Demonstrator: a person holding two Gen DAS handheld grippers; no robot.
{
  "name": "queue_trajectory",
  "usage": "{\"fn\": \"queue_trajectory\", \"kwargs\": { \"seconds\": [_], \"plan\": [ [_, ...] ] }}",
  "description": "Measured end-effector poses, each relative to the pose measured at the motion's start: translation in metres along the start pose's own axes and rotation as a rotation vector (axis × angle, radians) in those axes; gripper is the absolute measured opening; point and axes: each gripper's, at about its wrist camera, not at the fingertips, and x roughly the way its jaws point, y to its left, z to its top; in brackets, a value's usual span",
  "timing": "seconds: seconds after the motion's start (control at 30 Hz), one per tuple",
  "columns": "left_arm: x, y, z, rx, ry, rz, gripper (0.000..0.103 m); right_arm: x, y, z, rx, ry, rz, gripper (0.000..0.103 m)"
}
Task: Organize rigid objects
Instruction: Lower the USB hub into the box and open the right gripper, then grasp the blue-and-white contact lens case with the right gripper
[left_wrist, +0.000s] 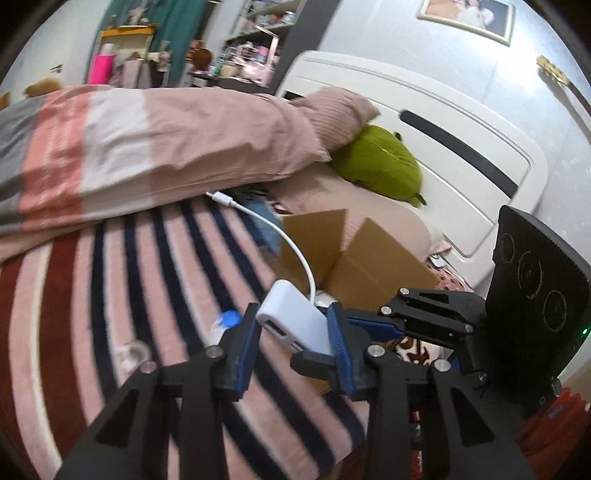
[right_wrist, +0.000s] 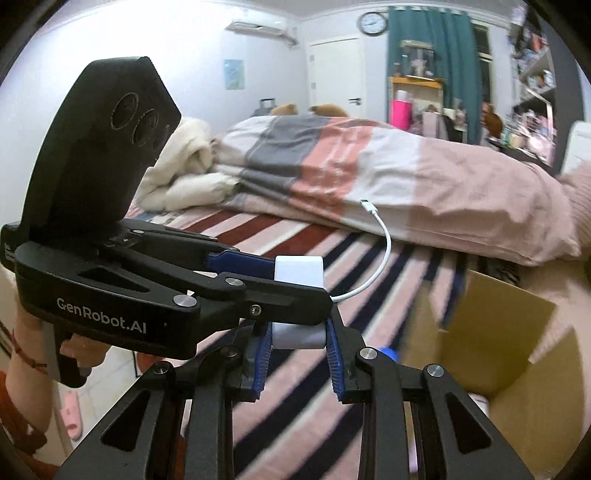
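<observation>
Gripping one white adapter together, both claws closed, cardboard box beside, contents unclear

The white adapter is a small rounded block with ports on its near end; it is held above the striped blanket. Its thin white cable arcs upward, ending in a free plug; the open cardboard box stands just beside it.

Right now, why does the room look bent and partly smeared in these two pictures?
Left wrist view: the fisheye lens bows the headboard, and the striped blanket is smeared by motion. Right wrist view: the cardboard box is blurred, while the white adapter stays fairly sharp. Both have dark corners.
</observation>
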Motion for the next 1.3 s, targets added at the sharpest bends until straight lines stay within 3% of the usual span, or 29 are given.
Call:
{"fn": "queue_trajectory", "kwargs": {
  "seconds": [0.33, 0.47, 0.5, 0.53, 0.6, 0.67, 0.97, 1.3],
  "plan": [
    [0.081, -0.062, 0.026, 0.069, 0.127, -0.111, 0.034, -0.045, -0.085, -0.028, 0.171, 0.063, -0.109, 0.022],
    [0.098, -0.069, 0.027, 0.068, 0.153, -0.114, 0.034, -0.050, -0.104, -0.039, 0.212, 0.096, -0.126, 0.023],
    [0.099, -0.070, 0.027, 0.070, 0.152, -0.104, 0.038, -0.050, -0.107, -0.041, 0.217, 0.101, -0.127, 0.023],
    [0.099, -0.069, 0.027, 0.069, 0.150, -0.094, 0.053, -0.050, -0.108, -0.042, 0.217, 0.107, -0.129, 0.023],
    [0.094, -0.064, 0.027, 0.067, 0.128, -0.058, 0.075, -0.049, -0.109, -0.042, 0.215, 0.112, -0.154, 0.033],
    [0.087, -0.059, 0.028, 0.069, 0.113, -0.042, 0.075, -0.048, -0.110, -0.040, 0.211, 0.120, -0.188, 0.047],
    [0.033, -0.020, 0.021, 0.025, 0.025, 0.028, 0.076, -0.044, -0.091, -0.028, 0.184, 0.128, -0.164, 0.048],
    [-0.053, 0.062, -0.020, -0.070, -0.090, 0.242, 0.078, 0.004, -0.005, 0.014, 0.047, 0.120, -0.014, 0.048]
  ]
}}
